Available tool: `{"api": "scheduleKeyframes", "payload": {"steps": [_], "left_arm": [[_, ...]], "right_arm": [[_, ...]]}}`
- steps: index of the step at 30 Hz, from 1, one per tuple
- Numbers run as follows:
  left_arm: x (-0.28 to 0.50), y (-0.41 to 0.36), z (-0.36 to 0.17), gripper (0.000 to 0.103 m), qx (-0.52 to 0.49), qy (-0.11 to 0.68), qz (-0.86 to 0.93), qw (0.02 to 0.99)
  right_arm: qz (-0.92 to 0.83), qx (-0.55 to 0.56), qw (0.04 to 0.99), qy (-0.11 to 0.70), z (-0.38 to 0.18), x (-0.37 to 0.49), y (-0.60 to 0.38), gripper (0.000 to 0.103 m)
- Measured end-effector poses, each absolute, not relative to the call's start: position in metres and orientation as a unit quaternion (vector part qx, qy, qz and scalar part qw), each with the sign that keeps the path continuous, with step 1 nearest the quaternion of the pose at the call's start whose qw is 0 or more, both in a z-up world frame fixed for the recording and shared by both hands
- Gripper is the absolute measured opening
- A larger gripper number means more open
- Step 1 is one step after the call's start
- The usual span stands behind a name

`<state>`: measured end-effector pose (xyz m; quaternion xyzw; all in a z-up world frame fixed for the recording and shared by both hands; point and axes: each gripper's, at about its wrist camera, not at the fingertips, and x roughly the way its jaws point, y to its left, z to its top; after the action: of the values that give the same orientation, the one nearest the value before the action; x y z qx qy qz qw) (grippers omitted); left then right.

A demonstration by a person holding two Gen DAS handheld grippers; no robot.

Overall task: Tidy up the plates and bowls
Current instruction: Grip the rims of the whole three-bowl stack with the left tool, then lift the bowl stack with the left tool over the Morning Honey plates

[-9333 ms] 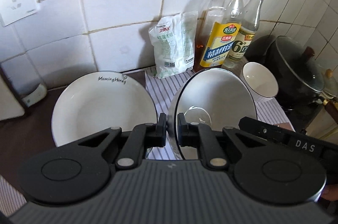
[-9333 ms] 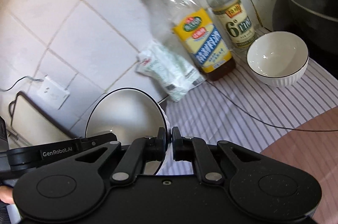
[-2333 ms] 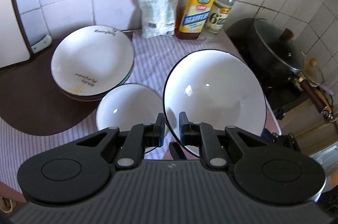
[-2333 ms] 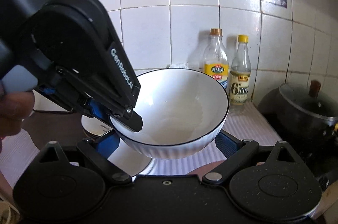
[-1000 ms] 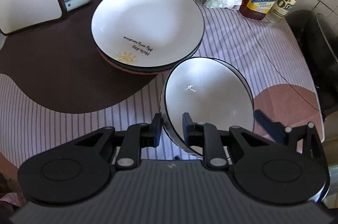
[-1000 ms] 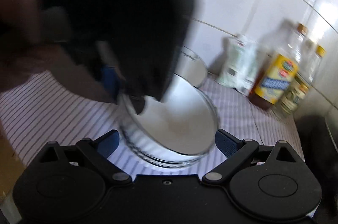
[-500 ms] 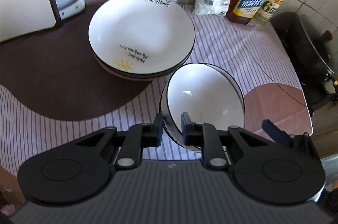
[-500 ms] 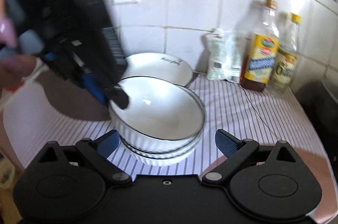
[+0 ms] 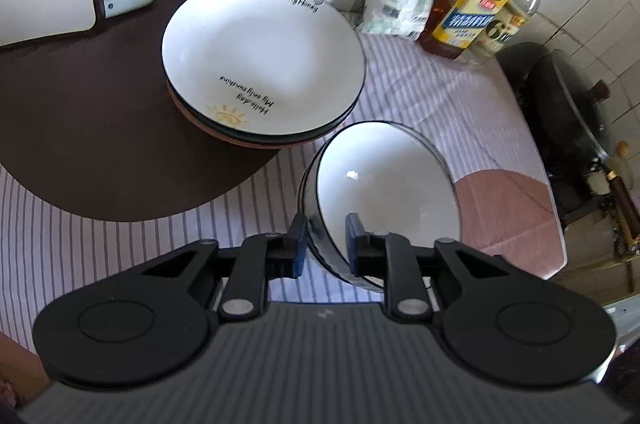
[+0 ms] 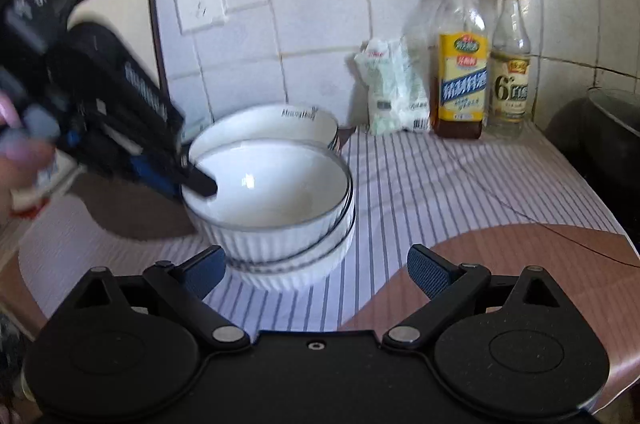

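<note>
Now your left gripper (image 9: 327,239) has just been easing open, jaws loosely astride the glazed, slippery, breakable top bowl (image 10: 272,200) nested mid-counter; right gripper (image 10: 316,270) gapes empty; grip bowls by the rim

Motion-blurred left gripper (image 10: 192,180) – lower bowl (image 10: 304,264) mostly hidden – pot (image 10: 608,128) cut off.

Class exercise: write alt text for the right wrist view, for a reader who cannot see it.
The left gripper straddles the rim of the top bowl in a nested stack of white bowls on a striped cloth. The right gripper stands open and empty in front.
</note>
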<state>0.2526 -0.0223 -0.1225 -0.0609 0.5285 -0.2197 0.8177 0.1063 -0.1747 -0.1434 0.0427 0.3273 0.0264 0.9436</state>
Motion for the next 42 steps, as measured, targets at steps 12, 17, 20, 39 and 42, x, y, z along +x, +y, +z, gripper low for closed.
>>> {"api": "scheduleKeyframes", "payload": {"steps": [12,17,20,39,42], "left_arm": [[0.255,0.023,-0.143,0.045,-0.202,0.512,-0.262,0.793],[0.269,0.022,-0.171,0.050,-0.190,0.527,-0.254,0.788],[0.274,0.020,-0.180,0.051,-0.198,0.533,-0.267,0.778],[0.292,-0.004,-0.214,0.042,-0.182,0.534,-0.305,0.767],[0.291,-0.007,-0.212,0.041,-0.169,0.533,-0.309,0.770]], "right_arm": [[0.077,0.038,0.936,0.342,-0.177,0.114,-0.168,0.099],[0.093,0.004,0.934,0.344,-0.191,0.127,-0.156,0.099],[0.090,0.011,0.933,0.347,-0.197,0.138,-0.156,0.099],[0.124,0.031,0.931,0.341,-0.209,0.169,-0.167,0.101],[0.121,0.029,0.935,0.333,-0.210,0.168,-0.166,0.102]]}}
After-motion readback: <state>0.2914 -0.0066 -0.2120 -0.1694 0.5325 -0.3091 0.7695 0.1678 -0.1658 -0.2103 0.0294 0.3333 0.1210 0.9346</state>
